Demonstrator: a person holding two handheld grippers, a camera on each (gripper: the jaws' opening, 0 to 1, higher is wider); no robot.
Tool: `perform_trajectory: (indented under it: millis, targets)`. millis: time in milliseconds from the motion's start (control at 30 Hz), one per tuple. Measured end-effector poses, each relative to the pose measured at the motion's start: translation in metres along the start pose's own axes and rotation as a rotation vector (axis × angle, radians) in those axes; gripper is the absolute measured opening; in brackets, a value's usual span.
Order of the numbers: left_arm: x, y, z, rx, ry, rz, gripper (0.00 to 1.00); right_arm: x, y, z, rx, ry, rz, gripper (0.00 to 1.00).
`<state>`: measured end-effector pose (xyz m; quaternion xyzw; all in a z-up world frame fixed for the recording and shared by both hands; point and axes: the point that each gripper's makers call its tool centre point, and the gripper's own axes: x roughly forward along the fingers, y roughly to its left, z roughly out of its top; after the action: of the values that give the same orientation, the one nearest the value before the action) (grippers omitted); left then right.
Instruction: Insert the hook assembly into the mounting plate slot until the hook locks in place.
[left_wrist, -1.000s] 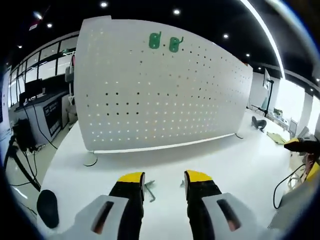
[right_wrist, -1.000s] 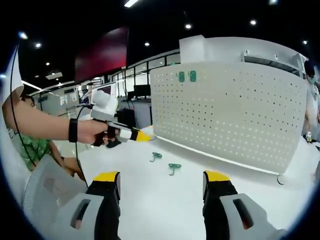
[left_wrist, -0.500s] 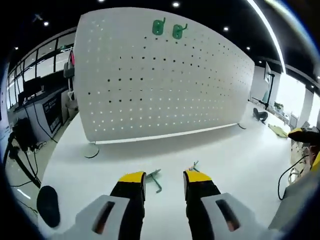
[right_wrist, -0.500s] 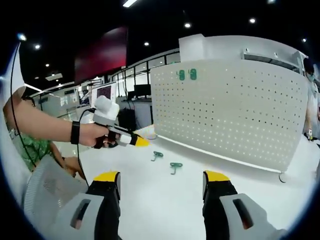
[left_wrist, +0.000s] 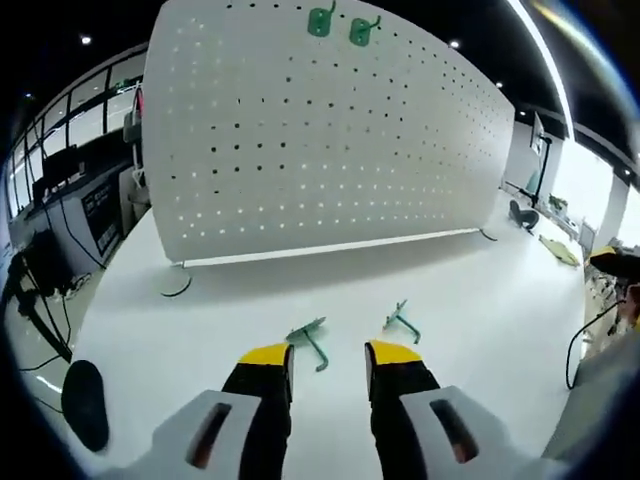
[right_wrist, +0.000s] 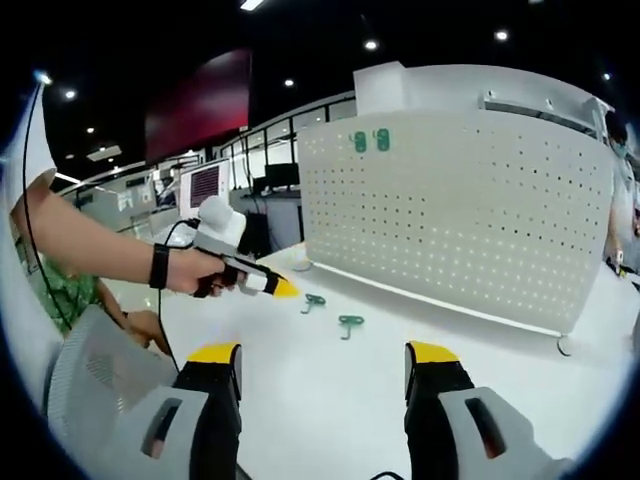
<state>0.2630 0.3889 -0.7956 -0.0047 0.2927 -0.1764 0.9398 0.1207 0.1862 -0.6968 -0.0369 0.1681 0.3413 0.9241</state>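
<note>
On white desk (left_wrist: 480, 320), before upright perforated white pegboard (left_wrist: 330, 150): two loose green wire hooks (left_wrist: 310, 340) (left_wrist: 401, 319), thin, bent. Left tool (left_wrist: 328, 362) released, just short of them; right tool (right_wrist: 325, 358) released.

1. Two green hooks lie flat and apart on the white desk (left_wrist: 480, 300): left hook (left_wrist: 310, 337), right hook (left_wrist: 401, 320).
2. The white perforated mounting plate (left_wrist: 330, 150) stands upright, two green hooks (left_wrist: 340, 24) hanging near its top.

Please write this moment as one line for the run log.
left gripper: open, near two loose hooks | right gripper: open, empty | pegboard: two hooks mounted
</note>
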Motion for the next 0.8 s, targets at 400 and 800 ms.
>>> perform_trajectory:
  millis: [400,800]
  targets:
    - [0.011,0.016,-0.008,-0.007,0.041,0.031,0.28,0.002,0.001,-0.002,-0.006,0.018,0.008,0.67]
    - [0.024,0.023,-0.011,0.025,0.055,0.057,0.24,0.002,-0.001,-0.011,0.012,0.035,-0.001,0.66]
